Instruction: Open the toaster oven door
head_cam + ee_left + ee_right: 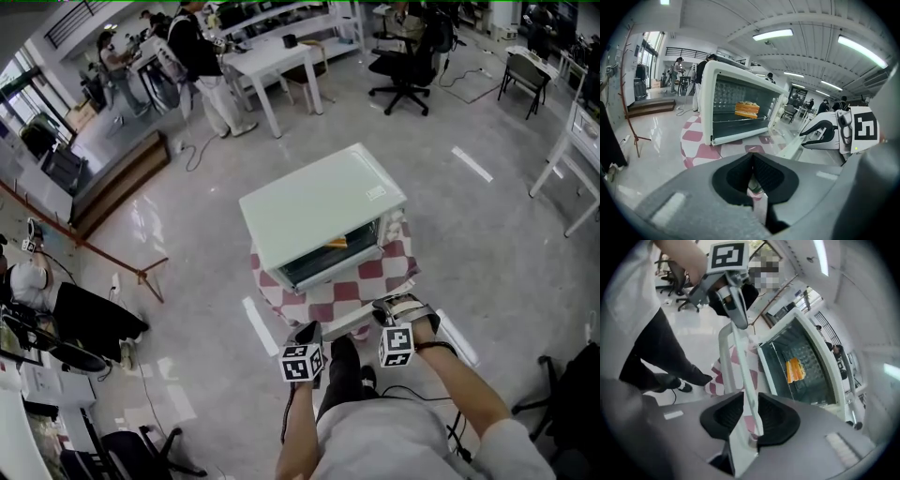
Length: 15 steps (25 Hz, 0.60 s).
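Note:
A pale green toaster oven (319,211) stands on a small table with a pink-and-white checked cloth (394,267). Its glass door (361,321) hangs down open toward me. A piece of toast (746,109) lies on the rack inside. My right gripper (746,416) straddles the door's white handle bar (733,357). Its jaws stand apart and a gap shows beside the bar. My left gripper (752,171) is shut with nothing in it, just left of the door's handle end. In the head view the left gripper (307,332) and the right gripper (386,311) sit at the door's front edge.
White tables (272,61) with people standing at them fill the back left. Black office chairs (408,61) are at the back right. A low wooden bench (122,183) and a red stand (141,272) are on the left. Cables lie on the glossy floor.

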Available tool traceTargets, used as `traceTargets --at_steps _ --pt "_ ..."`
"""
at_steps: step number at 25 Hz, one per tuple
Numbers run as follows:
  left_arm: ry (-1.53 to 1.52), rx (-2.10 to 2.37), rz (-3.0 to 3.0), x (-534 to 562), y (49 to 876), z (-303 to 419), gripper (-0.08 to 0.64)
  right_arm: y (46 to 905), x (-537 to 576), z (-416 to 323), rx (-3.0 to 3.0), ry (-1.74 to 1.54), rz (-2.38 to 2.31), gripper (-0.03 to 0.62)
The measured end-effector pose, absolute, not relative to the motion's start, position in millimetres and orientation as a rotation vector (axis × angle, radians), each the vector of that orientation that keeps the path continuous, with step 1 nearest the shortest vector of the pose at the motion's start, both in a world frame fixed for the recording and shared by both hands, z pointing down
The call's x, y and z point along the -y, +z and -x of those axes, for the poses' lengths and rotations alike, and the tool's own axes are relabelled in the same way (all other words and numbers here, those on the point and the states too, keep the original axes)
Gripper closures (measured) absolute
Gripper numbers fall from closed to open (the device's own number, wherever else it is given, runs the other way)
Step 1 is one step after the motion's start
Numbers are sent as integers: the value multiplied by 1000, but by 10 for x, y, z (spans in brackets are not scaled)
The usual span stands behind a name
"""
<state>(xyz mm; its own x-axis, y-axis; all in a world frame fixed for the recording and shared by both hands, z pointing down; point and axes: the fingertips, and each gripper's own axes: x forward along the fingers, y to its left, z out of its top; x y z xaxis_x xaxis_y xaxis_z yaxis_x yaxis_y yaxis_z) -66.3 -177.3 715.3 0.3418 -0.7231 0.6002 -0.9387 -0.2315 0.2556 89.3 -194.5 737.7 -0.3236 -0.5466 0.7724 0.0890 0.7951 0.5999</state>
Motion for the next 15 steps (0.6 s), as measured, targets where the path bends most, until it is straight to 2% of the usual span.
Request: traceTargets --at_steps 4,15 --pt "479 1442 -2035 1751 7162 660 555 7446 1983 -857 1719 -768 -289 530" --pt "523 1404 -2071 1713 7237 642 555 7745 1860 -910 1640 -800 -193 523"
